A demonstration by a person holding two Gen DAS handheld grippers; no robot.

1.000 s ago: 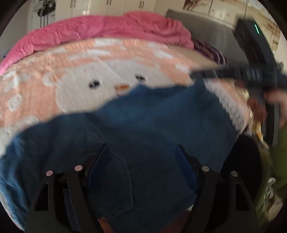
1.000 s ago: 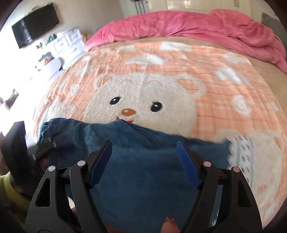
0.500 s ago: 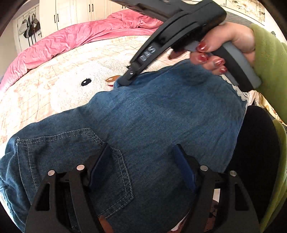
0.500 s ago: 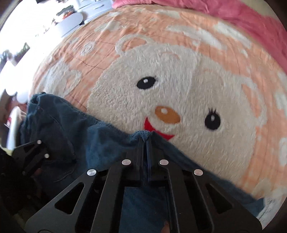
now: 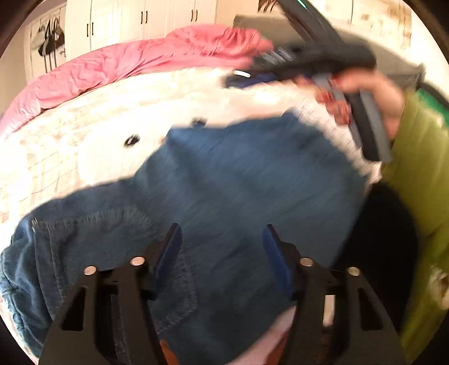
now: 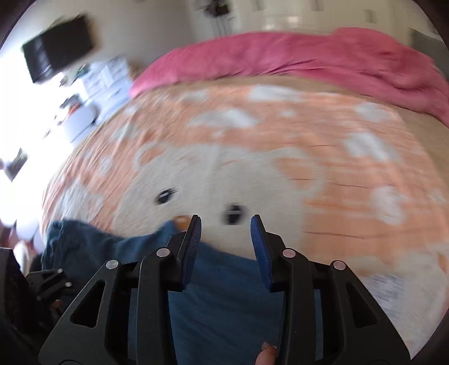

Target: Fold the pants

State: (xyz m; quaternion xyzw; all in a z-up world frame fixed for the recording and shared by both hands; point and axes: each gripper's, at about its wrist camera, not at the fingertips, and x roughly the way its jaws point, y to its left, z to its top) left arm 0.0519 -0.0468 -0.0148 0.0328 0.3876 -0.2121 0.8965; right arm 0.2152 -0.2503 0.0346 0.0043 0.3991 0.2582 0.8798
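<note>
Blue denim pants point(image 5: 238, 182) lie folded on the bear-print blanket near the bed's front edge; a back pocket shows at lower left. They also show in the right wrist view point(image 6: 219, 294). My left gripper point(image 5: 220, 233) is open and empty just above the denim. My right gripper point(image 6: 226, 221) is open and empty, lifted above the pants' far edge. In the left wrist view it point(image 5: 308, 59) shows blurred at the upper right, held in a hand.
The orange and white bear blanket point(image 6: 336, 182) covers the bed. A pink duvet point(image 6: 308, 59) is bunched along the far side. A white dresser point(image 6: 92, 92) and dark TV point(image 6: 59, 47) stand left. Wardrobes point(image 5: 126, 22) are beyond.
My right gripper was shut on the pants' far edge half a second ago; it has opened, let go and lifted up. The left gripper has stayed open over the denim.
</note>
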